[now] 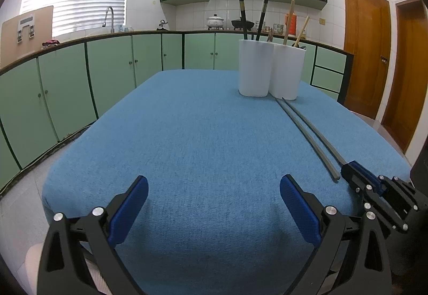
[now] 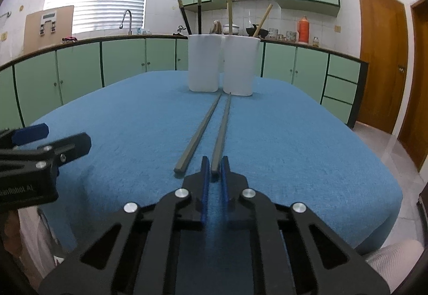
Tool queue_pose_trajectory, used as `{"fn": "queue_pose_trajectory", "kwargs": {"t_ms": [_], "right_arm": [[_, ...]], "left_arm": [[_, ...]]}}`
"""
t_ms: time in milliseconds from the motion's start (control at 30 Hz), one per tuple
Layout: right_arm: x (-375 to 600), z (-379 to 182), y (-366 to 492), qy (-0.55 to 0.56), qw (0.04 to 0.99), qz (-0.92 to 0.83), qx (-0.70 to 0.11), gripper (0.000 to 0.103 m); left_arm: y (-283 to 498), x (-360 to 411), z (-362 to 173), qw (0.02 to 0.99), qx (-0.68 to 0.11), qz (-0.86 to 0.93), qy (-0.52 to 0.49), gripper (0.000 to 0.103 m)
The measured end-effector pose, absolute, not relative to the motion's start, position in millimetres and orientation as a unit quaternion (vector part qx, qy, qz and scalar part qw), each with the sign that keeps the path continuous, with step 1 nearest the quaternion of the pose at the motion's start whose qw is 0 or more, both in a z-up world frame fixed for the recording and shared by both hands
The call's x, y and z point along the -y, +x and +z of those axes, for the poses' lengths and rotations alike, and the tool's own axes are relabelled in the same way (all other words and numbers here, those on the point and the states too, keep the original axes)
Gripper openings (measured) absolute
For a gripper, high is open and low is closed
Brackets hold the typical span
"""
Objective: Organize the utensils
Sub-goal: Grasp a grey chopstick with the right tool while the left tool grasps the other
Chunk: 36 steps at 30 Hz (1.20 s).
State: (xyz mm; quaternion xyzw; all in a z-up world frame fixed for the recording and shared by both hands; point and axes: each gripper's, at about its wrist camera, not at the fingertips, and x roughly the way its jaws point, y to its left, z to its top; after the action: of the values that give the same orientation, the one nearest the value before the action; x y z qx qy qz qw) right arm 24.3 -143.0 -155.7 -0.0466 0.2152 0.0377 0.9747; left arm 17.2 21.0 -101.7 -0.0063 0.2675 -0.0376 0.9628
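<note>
Two grey chopsticks lie side by side on the blue tablecloth [image 2: 294,147], pointing at two white holder cups. My right gripper [image 2: 214,170] is shut on the near end of the right grey chopstick [image 2: 222,129]; the left grey chopstick [image 2: 199,131] lies free beside it. The left cup [image 2: 203,64] holds two black chopsticks, the right cup [image 2: 239,67] holds two wooden ones. My left gripper [image 1: 214,188] is open and empty over bare cloth at the near edge. In its view the right gripper [image 1: 355,174] sits at the chopsticks' [image 1: 307,131] near ends.
The table is ringed by green kitchen cabinets [image 1: 112,64] with a sink and a stove counter behind. Wooden doors [image 2: 382,54] stand at the right. The cups [image 1: 255,70] stand at the table's far side.
</note>
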Motion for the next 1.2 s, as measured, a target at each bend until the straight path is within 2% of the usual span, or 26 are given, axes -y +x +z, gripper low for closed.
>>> {"fn": "queue_pose_trajectory", "kwargs": {"t_ms": [400, 600, 733, 800, 967, 1100, 1200], "right_arm": [[175, -149, 23, 0.000, 0.975, 0.016, -0.221, 0.005], [203, -145, 19, 0.025, 0.975, -0.001, -0.221, 0.005], [220, -144, 16, 0.035, 0.975, -0.008, -0.217, 0.005], [224, -144, 14, 0.037, 0.976, -0.008, -0.216, 0.005], [237, -145, 9, 0.043, 0.976, -0.005, -0.211, 0.005], [243, -146, 8, 0.046, 0.977, -0.003, -0.210, 0.005], [246, -148, 7, 0.049, 0.976, -0.001, -0.211, 0.005]], "left_arm": [[20, -1, -92, 0.964, -0.258, -0.060, -0.016, 0.096], [22, 34, -93, 0.961, -0.258, -0.096, 0.004, 0.094], [24, 56, -96, 0.959, -0.258, -0.112, 0.021, 0.082], [26, 63, -98, 0.958, -0.260, -0.116, 0.026, 0.081], [32, 77, -104, 0.954, -0.271, -0.122, 0.031, 0.061], [34, 87, -109, 0.954, -0.271, -0.119, 0.036, 0.051], [34, 89, -110, 0.955, -0.268, -0.119, 0.039, 0.039]]}}
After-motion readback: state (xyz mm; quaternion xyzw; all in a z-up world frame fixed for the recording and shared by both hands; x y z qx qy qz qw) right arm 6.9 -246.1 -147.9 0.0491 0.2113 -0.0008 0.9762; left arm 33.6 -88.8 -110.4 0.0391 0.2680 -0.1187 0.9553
